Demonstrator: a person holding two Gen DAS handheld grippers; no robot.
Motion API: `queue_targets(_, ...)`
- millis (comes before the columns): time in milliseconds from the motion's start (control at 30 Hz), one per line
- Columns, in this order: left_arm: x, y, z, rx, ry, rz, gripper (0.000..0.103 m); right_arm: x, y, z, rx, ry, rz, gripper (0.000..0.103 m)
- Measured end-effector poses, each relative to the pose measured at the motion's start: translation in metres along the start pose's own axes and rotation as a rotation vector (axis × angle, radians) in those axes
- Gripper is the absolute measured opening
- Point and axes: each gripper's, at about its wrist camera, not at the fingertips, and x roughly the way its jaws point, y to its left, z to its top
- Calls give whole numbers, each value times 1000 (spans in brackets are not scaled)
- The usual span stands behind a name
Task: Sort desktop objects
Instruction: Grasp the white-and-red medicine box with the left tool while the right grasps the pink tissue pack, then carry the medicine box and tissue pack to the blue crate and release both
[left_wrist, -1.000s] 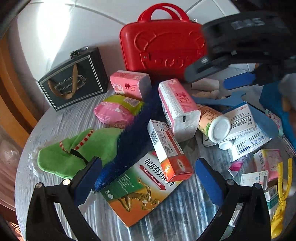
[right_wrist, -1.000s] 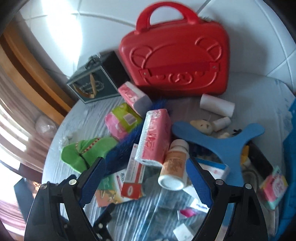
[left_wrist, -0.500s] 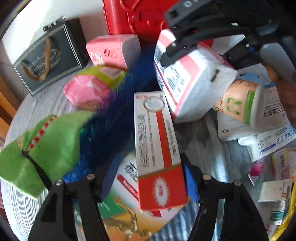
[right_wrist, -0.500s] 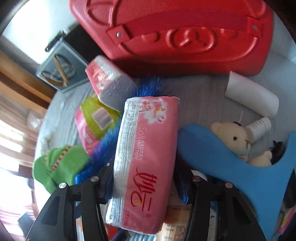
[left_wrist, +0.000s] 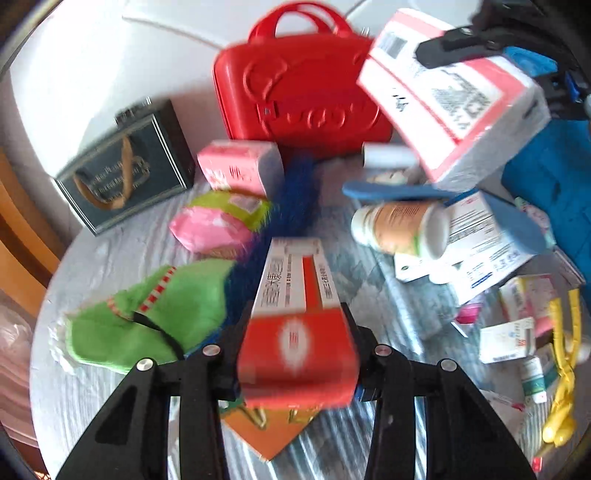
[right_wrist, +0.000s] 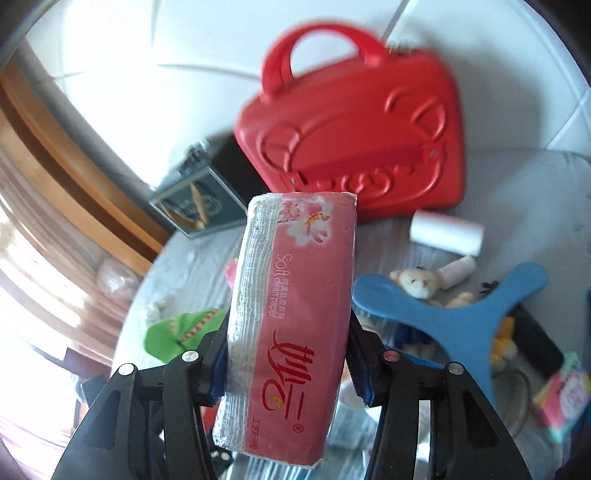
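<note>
Clutter covers the round grey table (left_wrist: 122, 258); both claws grip packs, left closing.

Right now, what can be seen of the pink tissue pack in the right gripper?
The tissue pack is a long soft brick in shiny pink and clear plastic wrap, printed with flowers, "Soft clean paper" and red characters. The right gripper clamps its lower half from both sides, blue pads pressed into the wrap. It points away from the camera, tilted slightly, held clear above the table. Its underside carries a barcode label.
</note>
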Motion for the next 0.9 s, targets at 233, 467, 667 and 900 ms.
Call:
queue_targets(233,-72,-16,15,85,-126,-22,40,-127,17,-31,45,-189,-25,52)
queue_targets(467,-171,-75,37,211,-299,-133,40,-261,42,-73,33,-418,-116,52)
queue_targets(667,-248,-161,72,344,-476,-243,40,-361,42,-114,62,-582,-216,52)
queue_targets(900,-301,-271,118,372,-577,-322,40,-468,8,-144,69,-683,-375,52)
